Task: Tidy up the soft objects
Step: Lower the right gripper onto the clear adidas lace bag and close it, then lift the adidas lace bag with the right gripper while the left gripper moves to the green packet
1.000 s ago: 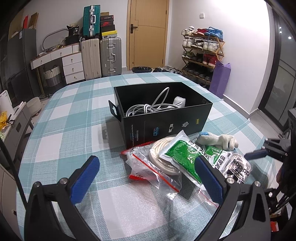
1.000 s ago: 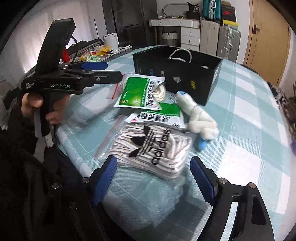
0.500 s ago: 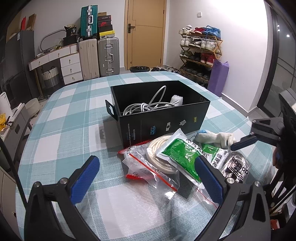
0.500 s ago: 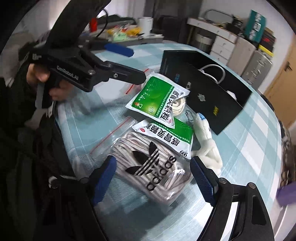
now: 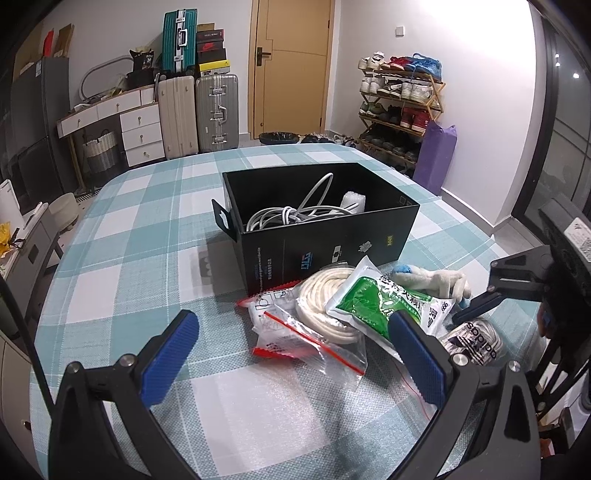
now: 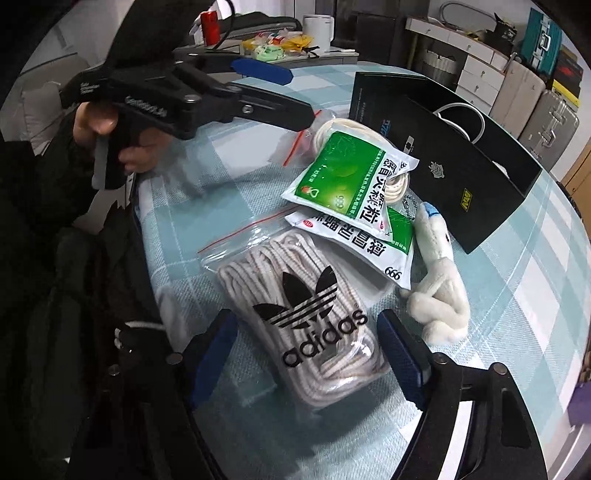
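Observation:
A black box (image 5: 332, 236) holding white cables (image 5: 295, 214) stands on the checked table (image 5: 147, 221). In front of it lie a white rope coil (image 5: 325, 295), green-and-white sachets (image 5: 373, 306), a white plush toy (image 5: 439, 280), clear zip bags (image 5: 295, 332) and an adidas bag of laces (image 6: 310, 310). My left gripper (image 5: 295, 354) is open above the table's near edge, short of the zip bags. My right gripper (image 6: 310, 354) is open, its jaws on either side of the adidas bag. The right gripper also shows in the left wrist view (image 5: 476, 310).
The box (image 6: 461, 166) stands just beyond the pile. Suitcases (image 5: 195, 110), a white drawer desk (image 5: 122, 125), a door and a shoe rack (image 5: 399, 107) line the far walls. A side counter with a red can (image 6: 208, 22) and a white mug (image 6: 317, 27) stands past the table.
My right gripper has moved in over the adidas bag, which now lies between its jaws. My left gripper has barely moved.

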The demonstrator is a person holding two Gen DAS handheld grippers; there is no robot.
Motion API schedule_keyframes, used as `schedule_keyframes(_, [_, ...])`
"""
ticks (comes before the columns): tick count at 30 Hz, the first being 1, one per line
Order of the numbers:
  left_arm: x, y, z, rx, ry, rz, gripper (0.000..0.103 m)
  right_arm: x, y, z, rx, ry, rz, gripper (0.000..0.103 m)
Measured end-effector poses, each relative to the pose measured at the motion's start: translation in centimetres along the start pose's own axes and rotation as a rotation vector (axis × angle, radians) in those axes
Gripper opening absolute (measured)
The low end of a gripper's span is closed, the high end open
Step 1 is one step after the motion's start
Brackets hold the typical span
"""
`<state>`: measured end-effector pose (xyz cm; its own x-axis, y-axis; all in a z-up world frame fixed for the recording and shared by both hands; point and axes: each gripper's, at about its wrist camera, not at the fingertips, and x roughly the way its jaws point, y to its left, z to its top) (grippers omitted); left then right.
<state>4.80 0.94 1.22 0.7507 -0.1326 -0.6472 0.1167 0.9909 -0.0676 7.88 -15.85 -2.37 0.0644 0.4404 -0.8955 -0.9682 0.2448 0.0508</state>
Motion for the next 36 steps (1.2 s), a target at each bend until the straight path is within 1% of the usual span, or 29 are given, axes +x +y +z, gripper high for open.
schedule_keyframes(2, [0.0, 0.0, 0.0, 0.001, 0.000, -0.004, 0.103, 0.3, -0.3, 0.0, 0.019, -0.020, 0.024, 0.076])
schedule_keyframes(3, [0.0, 0.0, 0.0, 0.001, 0.000, -0.004, 0.103, 0.3, -0.3, 0.2, 0.019, -0.030, 0.021, 0.075])
schedule_keyframes(7, [0.0, 0.0, 0.0, 0.001, 0.000, -0.004, 0.103, -0.2, -0.2, 0.1, 0.027, -0.053, 0.027, 0.054])
schedule_keyframes(10, [0.0, -0.1, 0.0, 0.002, 0.000, -0.003, 0.103, -0.7, 0.2, -0.4, 0.027, -0.073, 0.026, 0.048])
schedule_keyframes(16, [-0.1, -0.2, 0.0, 0.000, -0.005, 0.000, 0.103, -1.9, 0.6, -1.6, 0.052, -0.103, 0.019, 0.044])
schedule_keyframes(22, [-0.7, -0.3, 0.5, 0.002, -0.025, 0.003, 0.103, -3.9, 1.2, -2.4, 0.078, -0.150, -0.002, 0.043])
schedule_keyframes(26, [-0.6, -0.4, 0.5, 0.007, -0.025, 0.004, 0.103, -5.4, 1.3, -3.5, 0.110, -0.186, -0.027, 0.043])
schedule_keyframes(32, [-0.4, -0.9, 0.5, 0.024, -0.019, -0.001, 0.103, -6.9, 1.1, -5.4, 0.157, -0.198, -0.073, 0.043])
schedule_keyframes(36, [-0.2, -1.5, 0.5, 0.040, -0.014, -0.008, 0.103, -7.9, 0.4, -6.4, 0.205, -0.226, -0.115, 0.043])
